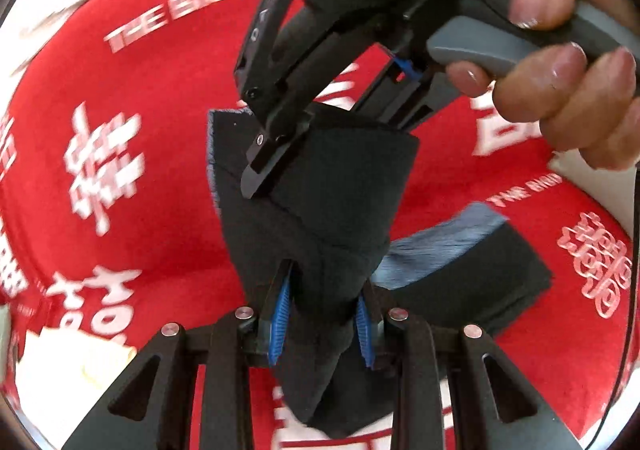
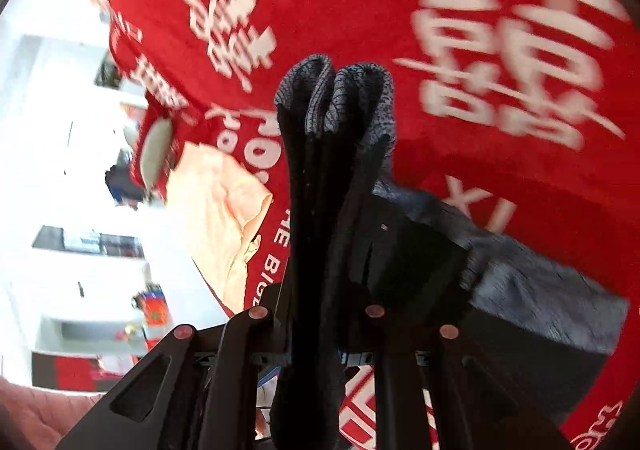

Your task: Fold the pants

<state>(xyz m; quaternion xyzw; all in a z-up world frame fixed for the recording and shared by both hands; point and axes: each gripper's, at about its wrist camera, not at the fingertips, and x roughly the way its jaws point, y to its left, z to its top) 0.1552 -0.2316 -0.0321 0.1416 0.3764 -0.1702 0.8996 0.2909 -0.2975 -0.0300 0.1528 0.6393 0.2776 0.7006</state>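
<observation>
1. The dark navy knitted pants with a grey ribbed band (image 1: 320, 202) hang lifted above the red cloth printed with white characters (image 1: 152, 178), bunched into a thick roll; only one end trails down onto that cloth at the right of the left wrist view.
2. The left gripper (image 1: 323, 324) is clamped on the lower part of the bundle, its blue-ridged pads (image 1: 282, 314) pressed against the fabric on both sides.
3. The right gripper (image 1: 276, 154), held by the person's right hand (image 1: 560, 62), bites the upper edge of the same bundle. In the right wrist view its fingers are buried in dark cloth, so the grip there is hard to judge, though it looks closed on the pants (image 2: 320, 210) with the grey ribbed band (image 2: 340, 98) standing up between them.
4. The step in hand appears to be a mid-fold carry: both tools hold the doubled garment in the air.
5. The next move probably calls for lowering the bundle flat onto the red cloth, keeping both edges aligned, then letting go without dragging the layers apart.
6. A pale peach garment (image 2: 224, 210) lies at the cloth's edge, away from the work.
</observation>
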